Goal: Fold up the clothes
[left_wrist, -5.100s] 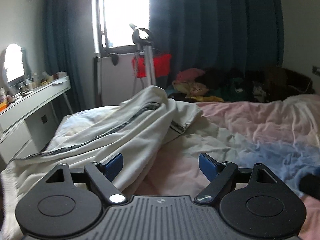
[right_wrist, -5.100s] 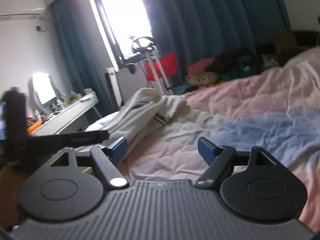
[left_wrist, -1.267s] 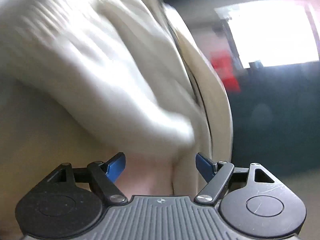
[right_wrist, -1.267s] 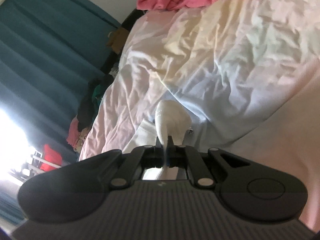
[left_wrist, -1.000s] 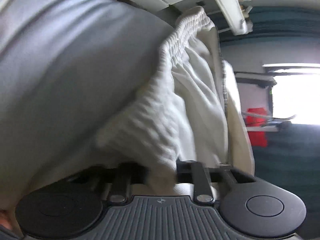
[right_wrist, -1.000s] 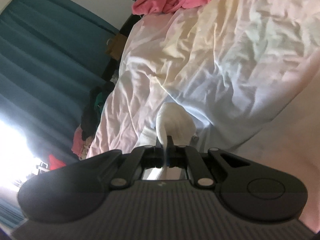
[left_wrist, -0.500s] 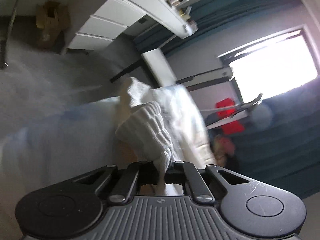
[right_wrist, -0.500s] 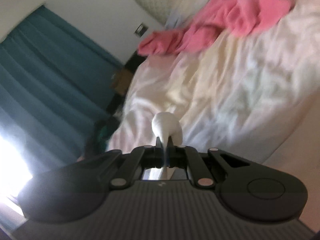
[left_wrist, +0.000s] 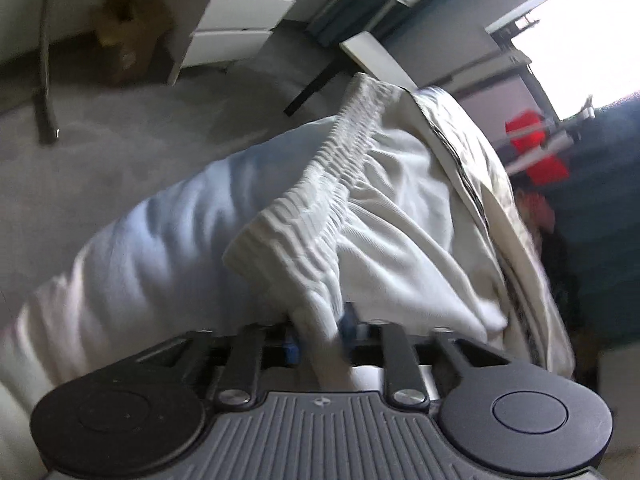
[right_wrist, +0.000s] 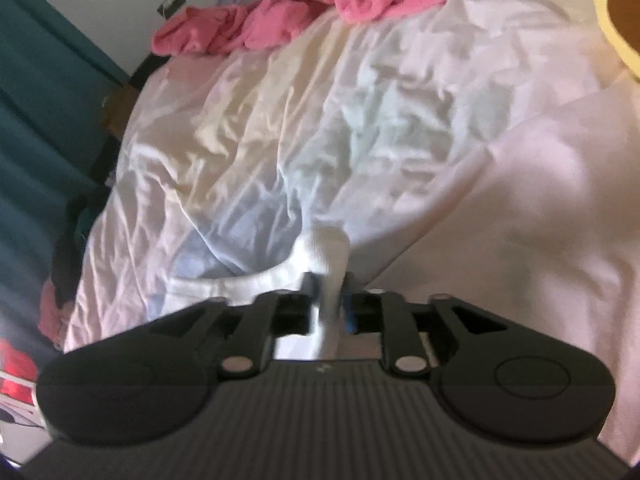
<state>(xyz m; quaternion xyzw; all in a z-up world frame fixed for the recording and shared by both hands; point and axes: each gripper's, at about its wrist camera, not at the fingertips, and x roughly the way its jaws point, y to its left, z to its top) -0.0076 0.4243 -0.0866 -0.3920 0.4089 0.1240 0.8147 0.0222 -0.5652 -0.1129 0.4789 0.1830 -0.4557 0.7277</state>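
Both tools are clamped on the white trousers (left_wrist: 400, 216): left tool (left_wrist: 320, 340) at the waistband, right tool (right_wrist: 330, 300) likewise. Advise even tension, spreading flat on the bed (right_wrist: 400, 120).

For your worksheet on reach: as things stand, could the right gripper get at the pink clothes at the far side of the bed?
Probably not: the right gripper is shut on the white garment, and the pink clothes lie across the bed.

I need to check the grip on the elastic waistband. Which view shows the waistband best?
The left wrist view: the ribbed waistband runs from the left gripper up across the frame. The right wrist view shows only a small bunch of white fabric pinched in the right gripper, too blurred to show ribbing.
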